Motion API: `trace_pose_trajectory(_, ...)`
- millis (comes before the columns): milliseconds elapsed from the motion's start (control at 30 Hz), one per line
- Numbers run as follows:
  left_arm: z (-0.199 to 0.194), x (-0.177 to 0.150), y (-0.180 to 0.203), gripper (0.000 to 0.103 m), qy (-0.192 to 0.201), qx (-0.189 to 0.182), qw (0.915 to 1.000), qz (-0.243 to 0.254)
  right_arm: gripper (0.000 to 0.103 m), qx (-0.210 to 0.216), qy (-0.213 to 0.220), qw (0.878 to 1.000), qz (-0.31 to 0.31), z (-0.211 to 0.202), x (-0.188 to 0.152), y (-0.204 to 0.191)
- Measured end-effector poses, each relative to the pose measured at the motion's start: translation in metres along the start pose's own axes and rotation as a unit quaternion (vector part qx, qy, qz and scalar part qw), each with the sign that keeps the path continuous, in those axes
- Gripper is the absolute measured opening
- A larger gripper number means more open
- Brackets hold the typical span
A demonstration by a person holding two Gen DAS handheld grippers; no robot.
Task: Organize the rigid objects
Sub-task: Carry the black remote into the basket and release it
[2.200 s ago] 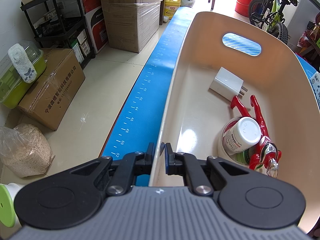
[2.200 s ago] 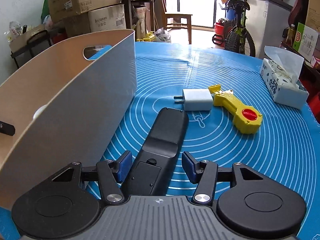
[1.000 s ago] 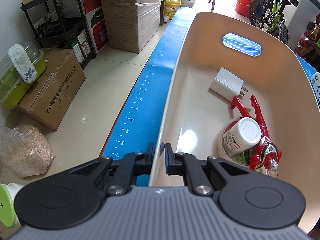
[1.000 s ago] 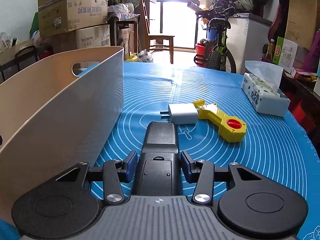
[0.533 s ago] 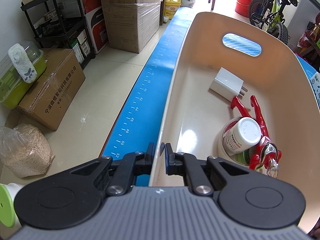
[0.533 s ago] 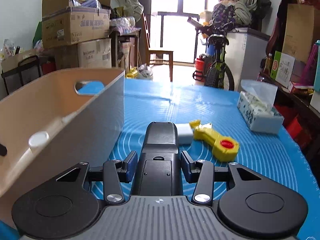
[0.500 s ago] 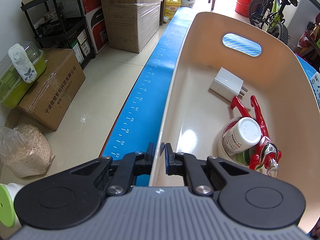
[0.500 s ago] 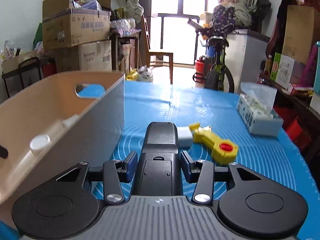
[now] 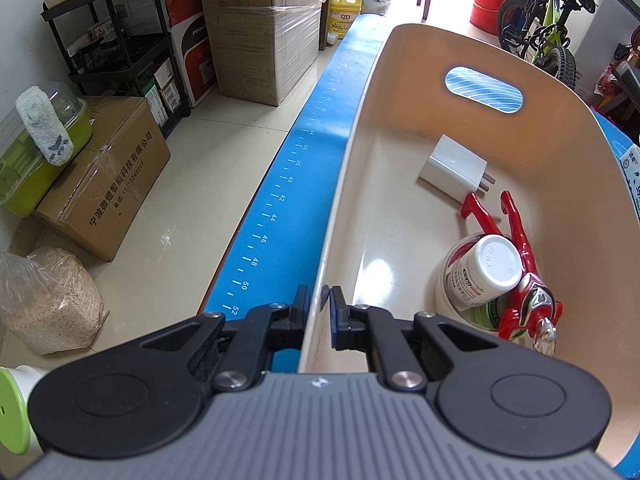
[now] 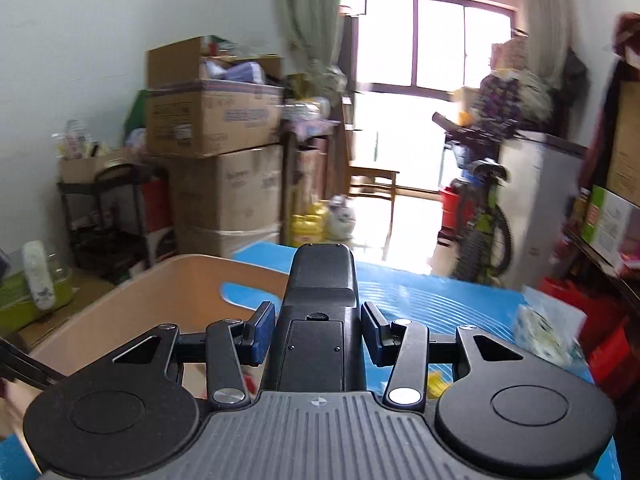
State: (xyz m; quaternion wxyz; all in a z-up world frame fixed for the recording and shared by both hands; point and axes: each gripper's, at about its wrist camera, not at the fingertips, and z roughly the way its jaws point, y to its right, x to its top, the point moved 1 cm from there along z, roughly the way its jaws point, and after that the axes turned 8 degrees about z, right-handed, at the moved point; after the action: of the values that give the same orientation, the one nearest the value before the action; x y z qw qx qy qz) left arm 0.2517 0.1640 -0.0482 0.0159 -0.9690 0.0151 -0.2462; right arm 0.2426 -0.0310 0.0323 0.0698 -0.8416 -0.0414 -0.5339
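Observation:
My left gripper (image 9: 319, 304) is shut on the near rim of the beige bin (image 9: 348, 168). In the bin lie a white charger (image 9: 452, 168), a red toy figure (image 9: 520, 264) and a white pill bottle (image 9: 486, 270) on a round tin. My right gripper (image 10: 318, 330) is shut on a black remote control (image 10: 320, 308), back side up, and holds it high in the air beside the bin (image 10: 160, 300). The yellow tool (image 10: 438, 382) on the blue mat shows only as a sliver under the gripper.
A blue mat (image 9: 288, 196) covers the table, its left edge next to the bin. A tissue pack (image 10: 540, 332) lies at the mat's right. Cardboard boxes (image 9: 100, 176), a shelf and a sack stand on the floor to the left. A bicycle (image 10: 480, 216) stands behind the table.
My right gripper has lifted the remote well off the mat and tilted up, so the room now fills the view. The left gripper has not moved.

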Motion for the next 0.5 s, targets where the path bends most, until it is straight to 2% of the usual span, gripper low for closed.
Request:
trace_pose_trajectory(267,0.0,0.0,0.0,0.012,0.0,0.0,1.0,0.0,0.052,0.062,-0.075,0.994,-0.053,0.037,-0.003,-0.045)
trace_pose_trajectory(500,0.0,0.0,0.0,0.012,0.0,0.0,1.0,0.0,0.052,0.084,-0.175,0.979,-0.063,0.074,-0.018,-0.065)
